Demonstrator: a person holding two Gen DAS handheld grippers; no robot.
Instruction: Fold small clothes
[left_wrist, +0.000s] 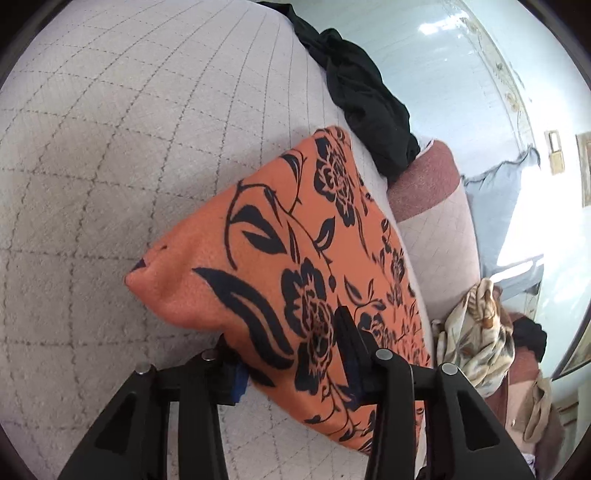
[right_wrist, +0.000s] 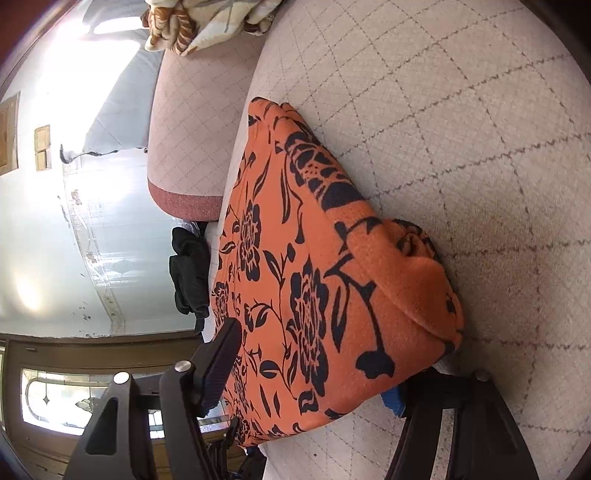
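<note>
quilted cushion (left_wrist: 110, 147), orange floral garment (left_wrist: 295, 240), black cloth (left_wrist: 362, 96)

Daylight floods both fisheye views from beyond the fingers — the pale wall (left_wrist: 461, 74) glares white, the window (right_wrist: 62, 402) beside the right fingers glows — while frame edges bend and darken, and a soft shadow lies under the fingers.
</note>
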